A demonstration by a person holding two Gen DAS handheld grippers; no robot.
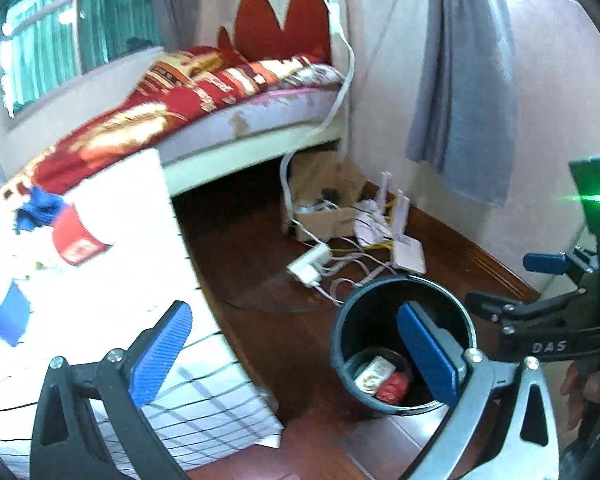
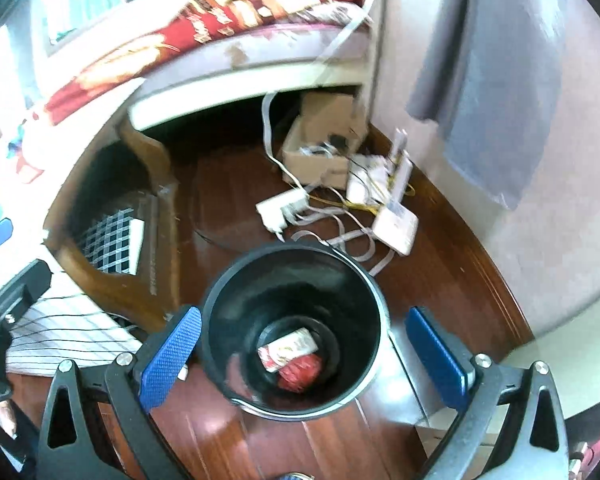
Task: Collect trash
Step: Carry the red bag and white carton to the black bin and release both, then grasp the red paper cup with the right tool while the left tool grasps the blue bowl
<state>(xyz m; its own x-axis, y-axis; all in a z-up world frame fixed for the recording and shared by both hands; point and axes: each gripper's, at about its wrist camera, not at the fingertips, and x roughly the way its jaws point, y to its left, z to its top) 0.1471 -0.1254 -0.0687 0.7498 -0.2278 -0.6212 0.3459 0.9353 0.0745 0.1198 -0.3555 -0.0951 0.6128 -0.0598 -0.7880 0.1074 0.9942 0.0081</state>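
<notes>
A black trash bin (image 2: pixel 236 280) stands on the wooden floor; it also shows in the left wrist view (image 1: pixel 364 292). Inside lie a white-and-red packet (image 2: pixel 290 348) and a crumpled red wrapper (image 2: pixel 302 374), also seen in the left wrist view as the packet (image 1: pixel 374 372) and the wrapper (image 1: pixel 392 388). My right gripper (image 2: pixel 304 354) is open and empty, right above the bin, its blue pads either side of the rim. My left gripper (image 1: pixel 296 354) is open and empty, between the white table and the bin. On the table lie a red packet (image 1: pixel 78 242), blue scraps (image 1: pixel 40 208) and a blue item (image 1: pixel 10 316).
A white table with a grid cloth (image 1: pixel 140 216) is at left. A bed with a red blanket (image 1: pixel 204 84) stands behind. A cardboard box (image 1: pixel 324 200), a power strip (image 1: pixel 310 264), routers (image 1: pixel 408 254) and cables lie on the floor by the wall. A grey towel (image 1: pixel 464 80) hangs at right.
</notes>
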